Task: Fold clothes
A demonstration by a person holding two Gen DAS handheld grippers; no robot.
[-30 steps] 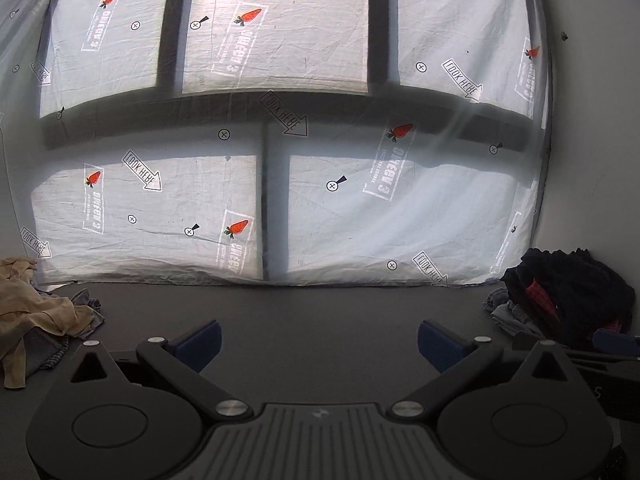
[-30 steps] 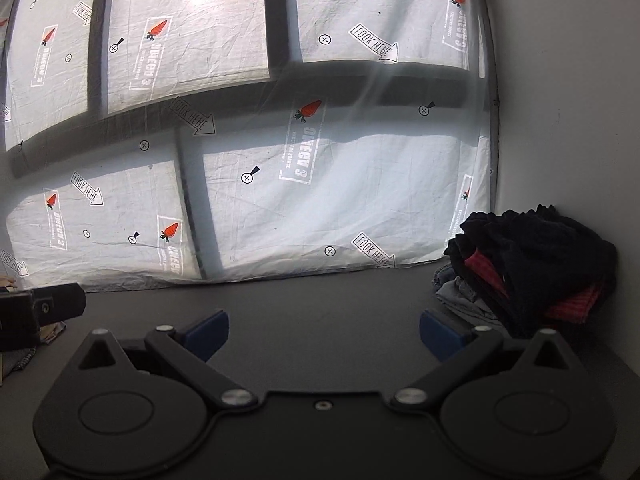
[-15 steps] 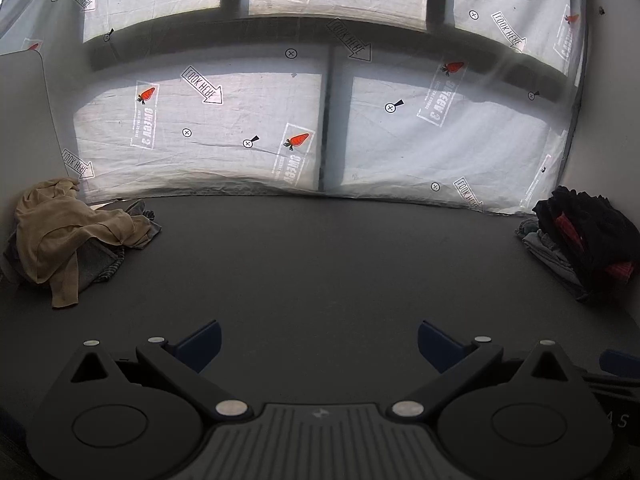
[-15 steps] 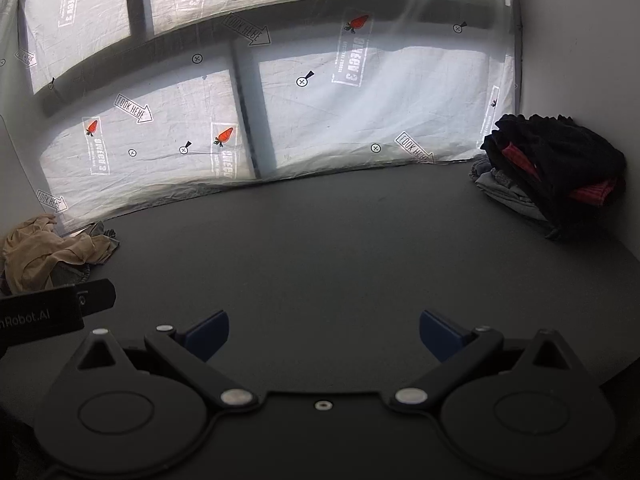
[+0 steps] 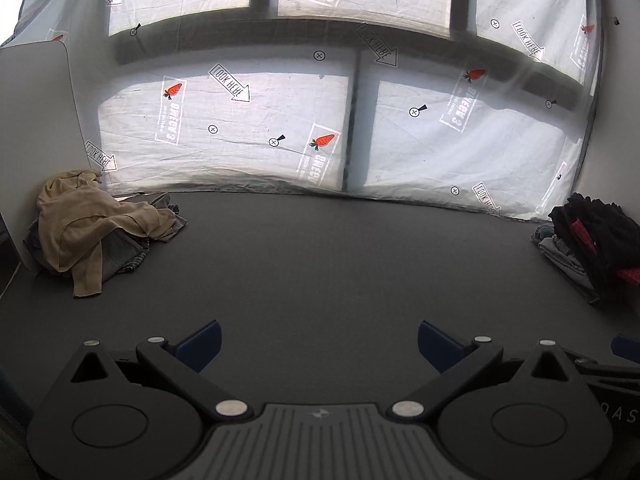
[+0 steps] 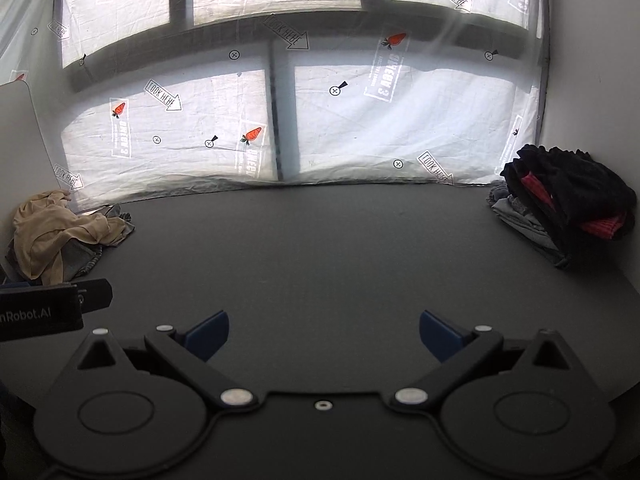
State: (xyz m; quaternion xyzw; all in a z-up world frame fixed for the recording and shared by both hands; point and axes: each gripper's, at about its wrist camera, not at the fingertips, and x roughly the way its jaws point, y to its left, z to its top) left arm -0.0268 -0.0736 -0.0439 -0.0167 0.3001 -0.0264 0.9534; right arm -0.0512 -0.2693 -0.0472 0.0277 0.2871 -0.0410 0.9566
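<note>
Left gripper (image 5: 319,338): jaws spread wide, empty, over the bare table (image 5: 320,264).
Right gripper (image 6: 323,330): released, holding nothing.
Clothes: tan heap (image 5: 86,224) far left; dark stack (image 6: 568,200) far right.
Risk: the tan top lies tangled over grey pieces, so one pinch may drag several together.

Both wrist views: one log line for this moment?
left claw open, empty | right claw open, empty | tan garment pile far left, untouched | dark stack far right | table between
</note>
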